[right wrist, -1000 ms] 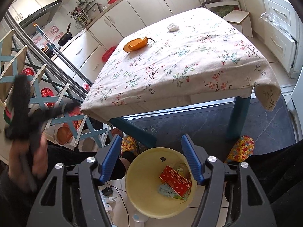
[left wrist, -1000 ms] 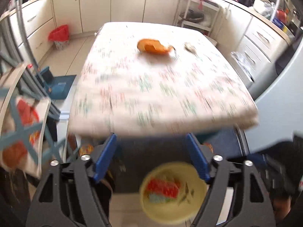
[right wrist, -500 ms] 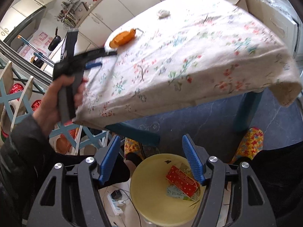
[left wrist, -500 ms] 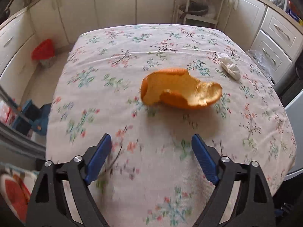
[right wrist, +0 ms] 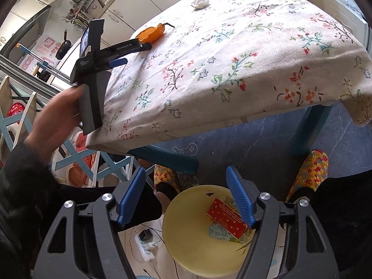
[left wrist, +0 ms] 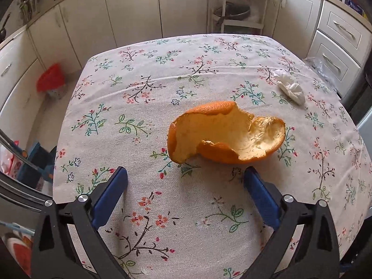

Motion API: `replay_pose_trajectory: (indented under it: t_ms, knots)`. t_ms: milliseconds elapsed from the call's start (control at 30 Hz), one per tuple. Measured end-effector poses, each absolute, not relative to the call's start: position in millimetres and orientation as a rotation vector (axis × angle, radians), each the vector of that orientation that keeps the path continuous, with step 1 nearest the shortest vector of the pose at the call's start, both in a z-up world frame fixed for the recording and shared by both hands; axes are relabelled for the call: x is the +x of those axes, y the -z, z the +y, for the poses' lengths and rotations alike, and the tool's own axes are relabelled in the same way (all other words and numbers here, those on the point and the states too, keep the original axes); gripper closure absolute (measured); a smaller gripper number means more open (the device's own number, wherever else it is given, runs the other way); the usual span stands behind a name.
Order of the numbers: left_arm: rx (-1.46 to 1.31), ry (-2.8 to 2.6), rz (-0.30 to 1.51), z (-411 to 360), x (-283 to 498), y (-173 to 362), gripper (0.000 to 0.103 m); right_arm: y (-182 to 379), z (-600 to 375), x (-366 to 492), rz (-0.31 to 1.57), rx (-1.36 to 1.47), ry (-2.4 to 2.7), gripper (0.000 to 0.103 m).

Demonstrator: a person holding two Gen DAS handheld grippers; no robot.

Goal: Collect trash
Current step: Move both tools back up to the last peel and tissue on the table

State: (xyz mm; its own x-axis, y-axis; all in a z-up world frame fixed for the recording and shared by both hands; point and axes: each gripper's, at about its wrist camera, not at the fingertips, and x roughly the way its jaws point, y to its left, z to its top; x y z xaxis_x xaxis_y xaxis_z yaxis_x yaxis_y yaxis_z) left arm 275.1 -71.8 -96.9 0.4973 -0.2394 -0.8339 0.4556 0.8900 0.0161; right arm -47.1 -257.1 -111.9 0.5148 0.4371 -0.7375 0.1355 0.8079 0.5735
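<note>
A large curled orange peel (left wrist: 225,134) lies on the floral tablecloth (left wrist: 162,81), with a crumpled white tissue (left wrist: 289,89) further back to the right. My left gripper (left wrist: 185,171) hovers just short of the peel, its jaws opening wide with nothing between them. The right wrist view shows that left gripper (right wrist: 134,53) held by a hand (right wrist: 58,111), pointing at the peel (right wrist: 151,33). My right gripper (right wrist: 185,169) hangs over a yellow bin (right wrist: 183,239) on the floor, jaws opening and empty. A red box (right wrist: 226,217) and paper scraps lie inside the bin.
The table stands on blue legs (right wrist: 304,127) over a dark mat. The person's patterned slippers (right wrist: 311,172) flank the bin, and a white power strip (right wrist: 145,244) lies beside it. Blue-and-white racks (right wrist: 74,160) stand to the left. Cabinets and a red bag (left wrist: 51,80) sit beyond the table.
My left gripper has swung up from over the yellow bin to the tabletop near the orange peel, and its jaws have widened. The right gripper stays over the bin, slightly wider.
</note>
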Motion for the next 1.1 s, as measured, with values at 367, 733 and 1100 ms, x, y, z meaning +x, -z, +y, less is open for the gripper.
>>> replay_pose_trajectory:
  t_ms: [367,733,1100]
  knots:
    - [0.247,0.424,0.966,-72,275,97,0.007,113,-243,-56,1.048,0.596,-0.217,0.033]
    - [0.246,0.424,0.967,-73,276,97,0.007,118,-254,-57,1.059,0.599,-0.170,0.032]
    - [0.246,0.424,0.967,-73,276,97,0.007,119,-254,-56,1.061,0.624,-0.173,0.031]
